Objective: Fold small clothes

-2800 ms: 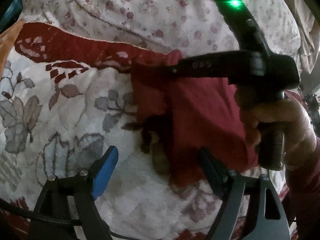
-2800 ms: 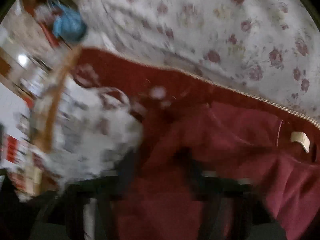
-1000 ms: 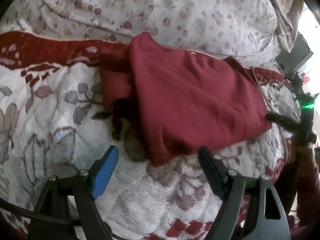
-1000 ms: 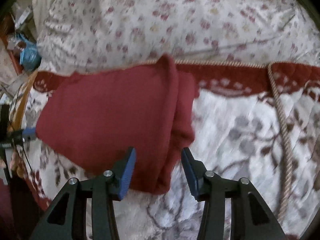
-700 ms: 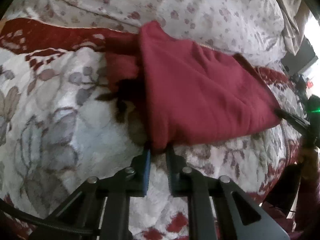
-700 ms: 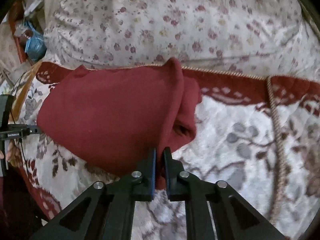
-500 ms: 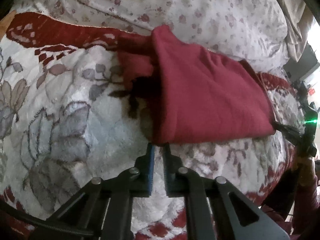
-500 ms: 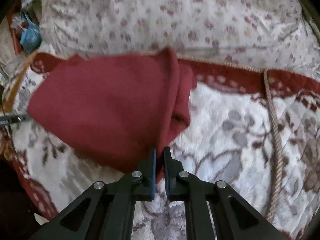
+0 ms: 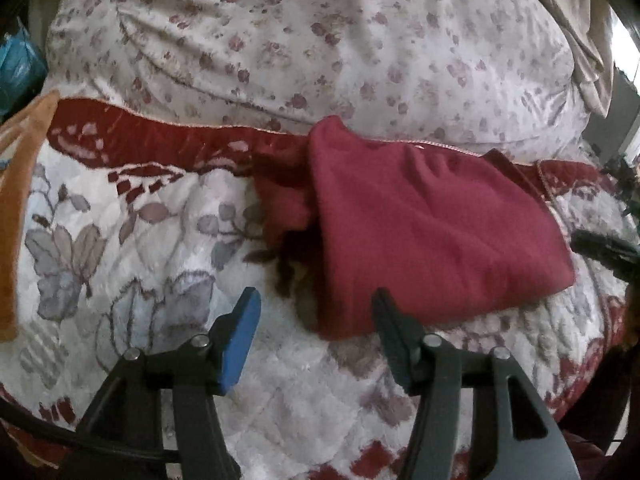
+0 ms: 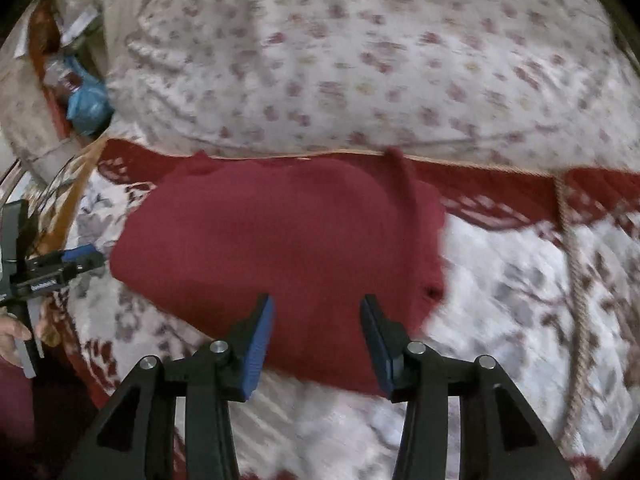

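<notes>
A dark red garment (image 9: 420, 232) lies folded on the flowered quilt (image 9: 120, 240), its far edge against the quilt's red border. My left gripper (image 9: 314, 300) hangs just above the garment's near left corner; its jaws are opening, and the corner lies under the gap without being pressed. In the right wrist view the same garment (image 10: 280, 248) fills the middle. My right gripper (image 10: 317, 304) is over its near edge, its jaws opening too and the pads clear of the cloth. Each gripper shows at the other view's edge: the left gripper (image 10: 86, 258) and the right gripper (image 9: 600, 248).
A big flowered pillow (image 9: 320, 40) bulges behind the garment. An orange wooden edge (image 9: 20, 200) bounds the bed on the left, with a blue bag (image 10: 86, 108) beyond it. A rope trim (image 10: 576, 280) runs down the quilt at right. A person's hand (image 10: 12, 336) grips the left handle.
Half a second ago both grippers were shut on the garment's near corners. Both have now let go and opened, lifting slightly back from the cloth, which stays lying folded.
</notes>
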